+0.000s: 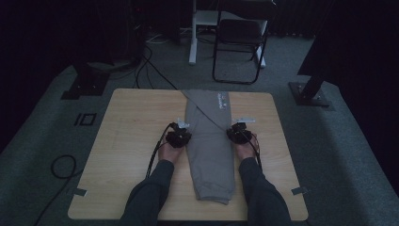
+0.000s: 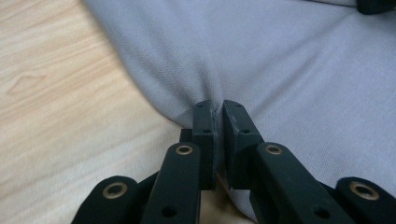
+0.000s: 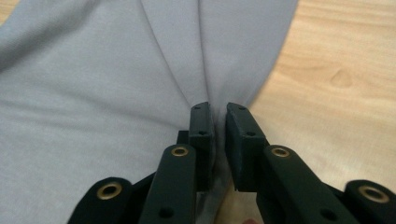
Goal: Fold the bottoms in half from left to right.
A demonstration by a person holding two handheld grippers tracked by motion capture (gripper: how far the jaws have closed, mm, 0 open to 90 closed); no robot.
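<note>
Grey trousers (image 1: 209, 141) lie lengthwise down the middle of the wooden table (image 1: 131, 141), folded into one long narrow strip. The far end reaches the table's back edge, where a flap crosses on a slant and shows a small pale printed mark. The near end stops short of the front edge and is rounded and slightly bunched. The cloth is a soft, matte knit with a fine weave, smooth over most of its length.

In the high view the left gripper (image 1: 179, 136) sits at the strip's left edge about halfway along, and the right gripper (image 1: 239, 134) sits at the opposite edge, level with it. The person's dark sleeves come in from the bottom.

In the left gripper view the left gripper (image 2: 217, 112) has its black jaws pressed together on a pinch of the trousers (image 2: 280, 60), and the cloth puckers into short creases that fan away from the tips. In the right gripper view the right gripper (image 3: 217, 114) is likewise clamped on the hem edge of the fabric (image 3: 93, 93), with two long folds running up from the jaws. Both views show pale wood with a light grain and a faint knot beside the cloth.
</note>
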